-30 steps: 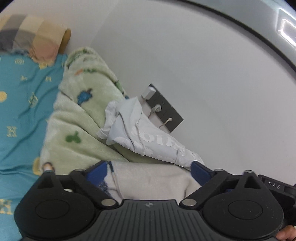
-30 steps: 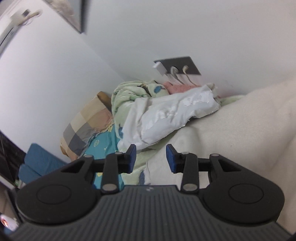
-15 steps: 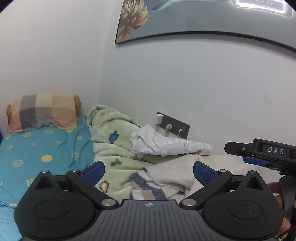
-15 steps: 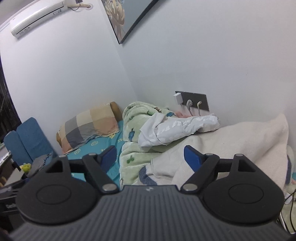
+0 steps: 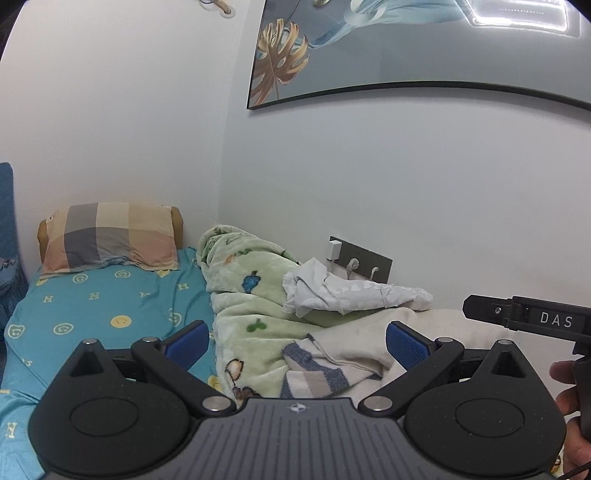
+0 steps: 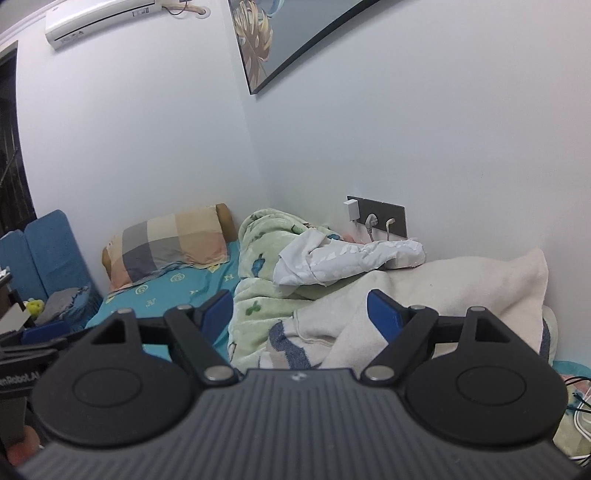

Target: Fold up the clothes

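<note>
A bedroom corner is shown, with a bed (image 5: 96, 306) in a turquoise sheet set against pale walls, a framed picture (image 5: 406, 51) above it and an air conditioner (image 6: 107, 18) high on the wall. At the left, a checked pillow (image 5: 107, 236) is propped at the head of the bed. Further right, a green fleece blanket (image 5: 251, 302) is heaped, and a crumpled white garment (image 5: 354, 291) is left lying on top of it, just below a wall socket panel (image 5: 362, 264). Rightmost, a cream garment (image 6: 443, 288) with a blue-striped hem is spread along the wall side.

Compared with a second ago, both tools have been drawn back and levelled, so that the clothes are seen from farther off. The left tool (image 5: 295, 343) is held released, nothing between its pads. The right tool (image 6: 299, 310) has been opened from a narrower gap and is likewise empty; it appears at the right edge of the left view with a hand (image 5: 569, 402) behind it.

No fold appears to have been made yet, and a fresh grasp would seem to be needed. The white garment is entangled with the blanket folds, which may be dragged along; the plugged cables (image 6: 376, 229) close behind it could be caught.
</note>
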